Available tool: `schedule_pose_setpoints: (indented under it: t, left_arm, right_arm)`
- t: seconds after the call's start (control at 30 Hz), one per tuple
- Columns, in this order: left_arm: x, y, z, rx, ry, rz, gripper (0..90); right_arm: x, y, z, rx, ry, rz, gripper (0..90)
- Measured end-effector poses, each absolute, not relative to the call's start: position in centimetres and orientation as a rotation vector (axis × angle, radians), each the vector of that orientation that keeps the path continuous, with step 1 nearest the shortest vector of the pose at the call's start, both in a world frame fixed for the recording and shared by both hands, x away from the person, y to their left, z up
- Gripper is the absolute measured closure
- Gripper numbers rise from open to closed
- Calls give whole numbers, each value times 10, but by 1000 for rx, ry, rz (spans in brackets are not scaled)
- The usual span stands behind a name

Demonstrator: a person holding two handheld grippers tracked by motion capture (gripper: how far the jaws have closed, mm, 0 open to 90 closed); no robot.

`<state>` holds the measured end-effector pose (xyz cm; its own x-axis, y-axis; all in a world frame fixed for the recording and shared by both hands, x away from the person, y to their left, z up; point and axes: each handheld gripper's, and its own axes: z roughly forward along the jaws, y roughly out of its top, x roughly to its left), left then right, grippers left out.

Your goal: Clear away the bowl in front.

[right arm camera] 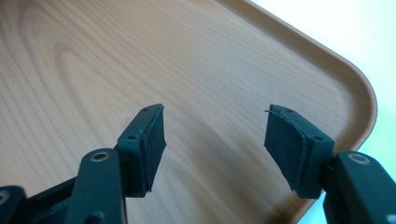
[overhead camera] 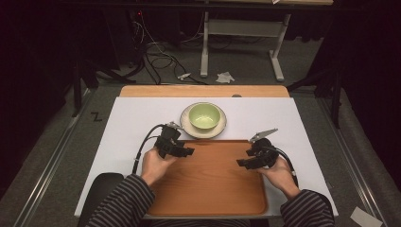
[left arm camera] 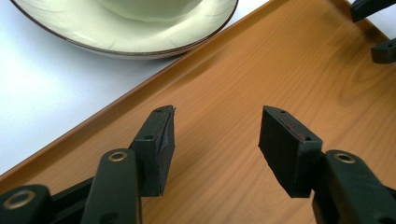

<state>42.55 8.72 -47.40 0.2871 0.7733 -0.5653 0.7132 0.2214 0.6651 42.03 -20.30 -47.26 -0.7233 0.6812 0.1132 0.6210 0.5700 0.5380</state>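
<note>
Both forearms reached in from below, the left gripper (overhead camera: 188, 151) and right gripper (overhead camera: 240, 163) pointing toward each other, jaws spread wide and holding nothing.

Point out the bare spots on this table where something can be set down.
The wooden tray is bare between the left tool and right tool and toward its near edge. The white tabletop is free left and right of the green bowl on its cream plate. It is crowded only at the tray's far edge.

No readable text, labels, brands or numbers anywhere. Only sign: black Z-shaped mark on floor (overhead camera: 96, 116), left of frame.
</note>
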Motion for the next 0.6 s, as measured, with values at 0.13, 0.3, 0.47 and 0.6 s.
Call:
schedule_pose_setpoints:
  t: [0.13,0.3,0.47,0.6]
  left_arm:
    - [426,86,-477,1512,1444,69,454]
    - [427,86,-480,1524,1449,63,448]
    - [428,86,-480,1519,1455,57,446]
    - [427,84,-482,1534,1455,49,443]
  right_arm:
    - [419,-201,-473,1104,2696,843,394]
    - [420,-201,-474,1103,2700,844,395]
    - [420,-200,-474,1106,2704,841,394]
    - [419,-200,-474,1100,2705,845,394]
